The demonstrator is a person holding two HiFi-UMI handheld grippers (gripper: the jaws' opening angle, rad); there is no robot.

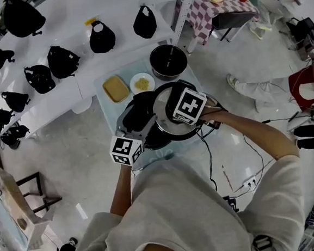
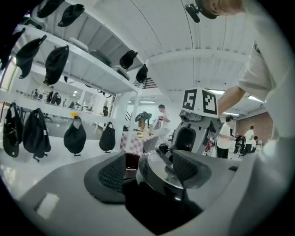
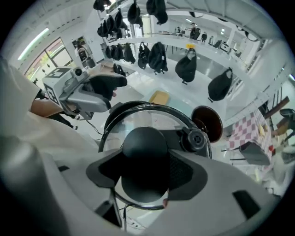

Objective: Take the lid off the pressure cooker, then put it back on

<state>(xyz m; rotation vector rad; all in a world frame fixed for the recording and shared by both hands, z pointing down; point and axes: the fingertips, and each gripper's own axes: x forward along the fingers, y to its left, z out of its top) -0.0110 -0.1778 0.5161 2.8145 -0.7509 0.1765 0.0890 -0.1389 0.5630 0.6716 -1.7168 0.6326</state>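
The pressure cooker is black and stands on the pale blue table. Its glass lid has a black rim and a round black knob. My right gripper points steeply down over it, jaws shut on the knob, a pad on each side. The lid looks raised and a little tilted. My left gripper comes in level from the left at the cooker's side. A black part of the cooker fills the space between its jaws, with the lid's shiny rim above; contact is hidden.
Behind the cooker stand a yellow food block, a small white bowl and a dark round bowl. Black bags lie on white shelves at the back left. A checked table is at the back right. Cables trail beside me.
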